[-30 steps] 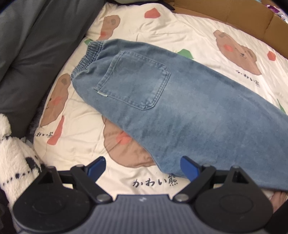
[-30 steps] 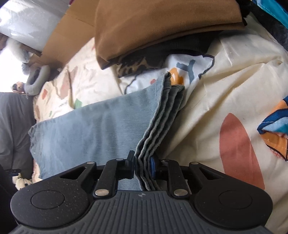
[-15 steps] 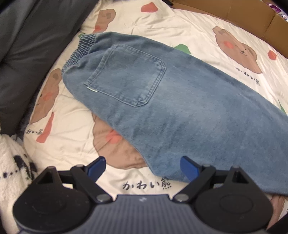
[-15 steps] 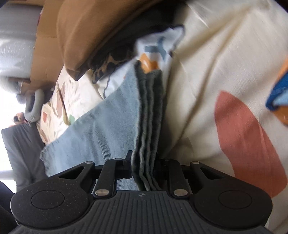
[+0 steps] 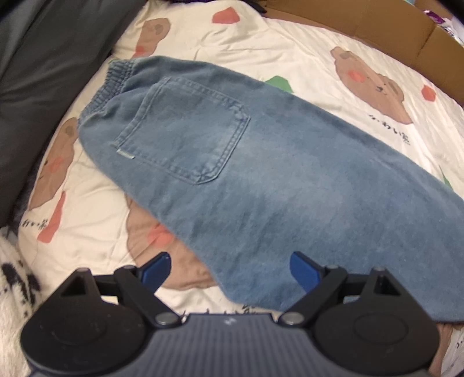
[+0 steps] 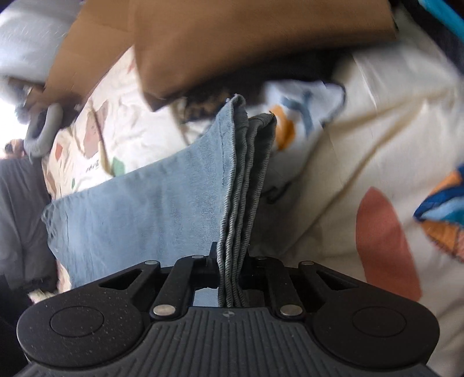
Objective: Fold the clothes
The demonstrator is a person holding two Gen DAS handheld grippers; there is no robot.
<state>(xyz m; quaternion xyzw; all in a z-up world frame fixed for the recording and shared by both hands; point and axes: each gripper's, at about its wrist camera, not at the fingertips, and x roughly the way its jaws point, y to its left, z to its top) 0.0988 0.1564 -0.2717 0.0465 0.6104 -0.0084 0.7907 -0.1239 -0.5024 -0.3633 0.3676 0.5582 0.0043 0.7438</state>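
Note:
Blue jeans [image 5: 261,174] lie flat on the bear-print quilt [image 5: 319,58], elastic waistband at the upper left, back pocket up. My left gripper [image 5: 230,268] hovers open just above the jeans' near edge, blue pads [image 5: 156,266] wide apart and nothing between them. In the right wrist view the leg end of the jeans [image 6: 145,217] is bunched into several stacked hem layers [image 6: 243,203]. My right gripper [image 6: 232,261] pinches that stack; its jaws are closing tighter on the denim between them, and the fingertips are hidden by the cloth.
A dark grey cushion [image 5: 43,72] borders the quilt on the left, a fluffy white item [image 5: 11,290] lies at the near left, and cardboard [image 5: 377,23] runs along the back. Beyond the hem sits a pile of folded brown cloth [image 6: 261,43] on patterned fabric [image 6: 304,116].
My left gripper has sunk a little toward the jeans, still open. My right gripper has squeezed the hem stack thinner and lifted it slightly; its view has swung and blurred.

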